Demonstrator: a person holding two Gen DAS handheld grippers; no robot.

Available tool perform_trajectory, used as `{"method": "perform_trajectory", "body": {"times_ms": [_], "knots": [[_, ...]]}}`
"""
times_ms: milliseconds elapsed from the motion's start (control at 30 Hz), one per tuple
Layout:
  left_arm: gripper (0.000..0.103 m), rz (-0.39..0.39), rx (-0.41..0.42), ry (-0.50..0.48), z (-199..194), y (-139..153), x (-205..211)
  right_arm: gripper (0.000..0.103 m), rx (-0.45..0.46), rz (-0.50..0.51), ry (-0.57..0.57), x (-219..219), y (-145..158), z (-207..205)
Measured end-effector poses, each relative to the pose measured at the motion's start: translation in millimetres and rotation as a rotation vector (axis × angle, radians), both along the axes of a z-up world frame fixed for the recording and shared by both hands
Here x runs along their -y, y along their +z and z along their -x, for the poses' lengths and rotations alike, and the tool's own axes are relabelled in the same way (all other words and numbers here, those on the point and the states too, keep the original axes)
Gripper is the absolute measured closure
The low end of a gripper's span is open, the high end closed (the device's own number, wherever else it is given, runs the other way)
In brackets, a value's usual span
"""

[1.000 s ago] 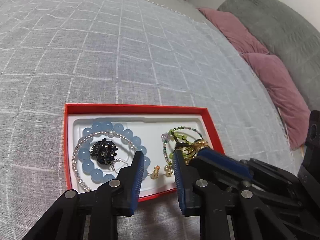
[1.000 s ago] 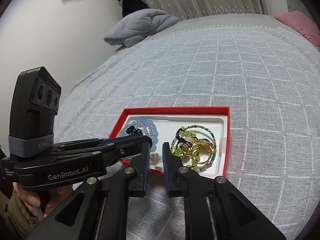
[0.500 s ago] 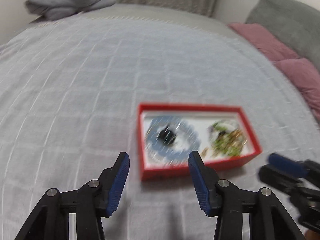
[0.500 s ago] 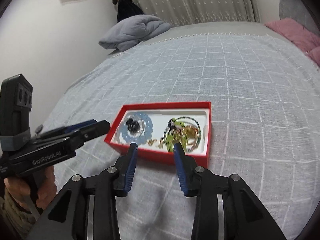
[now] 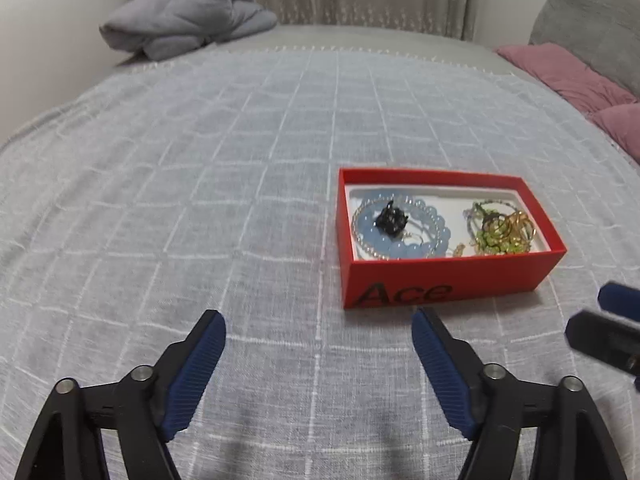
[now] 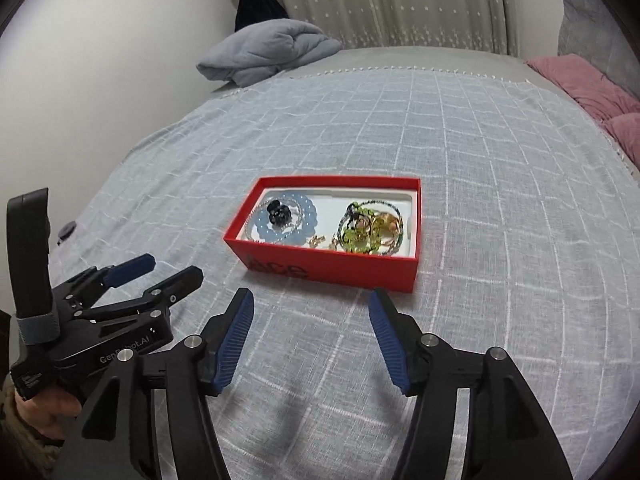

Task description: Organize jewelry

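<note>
Left gripper (image 5: 319, 330): fingers spread wide, nothing between them; hovers above the bedspread, short of the box and to its left.
Bedspread (image 5: 200, 168): grey with a white grid; no loose jewelry visible on it in either view.
Folded blanket (image 5: 184, 20): grey, at the far edge of the bed, well apart from the box.
Red box (image 5: 440, 276): open, no lid in view; sits on the bedspread, just beyond both grippers; black lettering on its near wall; white liner inside.
Blue bead bracelet (image 5: 424, 240): left half of the box, lying flat in a ring.
Clear bead strand (image 5: 362, 240): along the blue bracelet's left side, touching it.
Black clip (image 5: 390, 220): resting inside the blue ring.
Small gold pieces (image 6: 324, 240): near the middle of the box, by the front wall; too small to tell what kind.
Green bead bracelets (image 5: 490, 236): right half of the box, piled with the gold items.
Gold rings (image 5: 516, 224): in the same pile, overlapping the green beads.
Right gripper (image 6: 311, 306): fingers spread wide, holding nothing; hovers above the bedspread, just short of the box's near wall.
Pink pillows (image 5: 580, 76): far right edge of the bed.
Progress, judged: all visible jewelry is already in the box, blue items left, green and gold right; gathering appears done.
Remaining, judged: little or nothing; perhaps untangling the right pile, or closing the box if a lid exists out of view.
</note>
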State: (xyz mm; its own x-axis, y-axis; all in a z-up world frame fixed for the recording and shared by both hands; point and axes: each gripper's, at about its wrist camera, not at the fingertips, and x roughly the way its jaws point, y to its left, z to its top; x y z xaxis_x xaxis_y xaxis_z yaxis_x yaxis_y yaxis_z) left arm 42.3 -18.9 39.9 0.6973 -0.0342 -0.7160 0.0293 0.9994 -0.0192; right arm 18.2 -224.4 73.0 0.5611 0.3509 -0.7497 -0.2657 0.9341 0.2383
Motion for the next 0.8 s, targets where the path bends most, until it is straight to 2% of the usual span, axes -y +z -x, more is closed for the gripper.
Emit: {"method": "perform_trajectory", "body": {"times_ms": [167, 400, 533, 800], "knots": [[0.014, 0.004, 0.015, -0.008, 1.2, 3.1, 3.0, 0.028, -0.01, 0.027, -0.054, 2.0, -4.5, 2.5], [0.012, 0.001, 0.024, -0.007, 3.6, 4.0, 4.5, 0.015, -0.03, 0.015, -0.078, 4.2, -8.6, 5.4], [0.008, 0.004, 0.037, -0.003, 5.4, 5.6, 4.5, 0.014, -0.025, 0.026, -0.084, 4.4, -8.1, 6.0], [0.004, -0.017, 0.036, -0.021, 5.8, 6.6, 8.7, 0.001, -0.019, 0.028, -0.121, 9.3, -7.9, 5.6]]}}
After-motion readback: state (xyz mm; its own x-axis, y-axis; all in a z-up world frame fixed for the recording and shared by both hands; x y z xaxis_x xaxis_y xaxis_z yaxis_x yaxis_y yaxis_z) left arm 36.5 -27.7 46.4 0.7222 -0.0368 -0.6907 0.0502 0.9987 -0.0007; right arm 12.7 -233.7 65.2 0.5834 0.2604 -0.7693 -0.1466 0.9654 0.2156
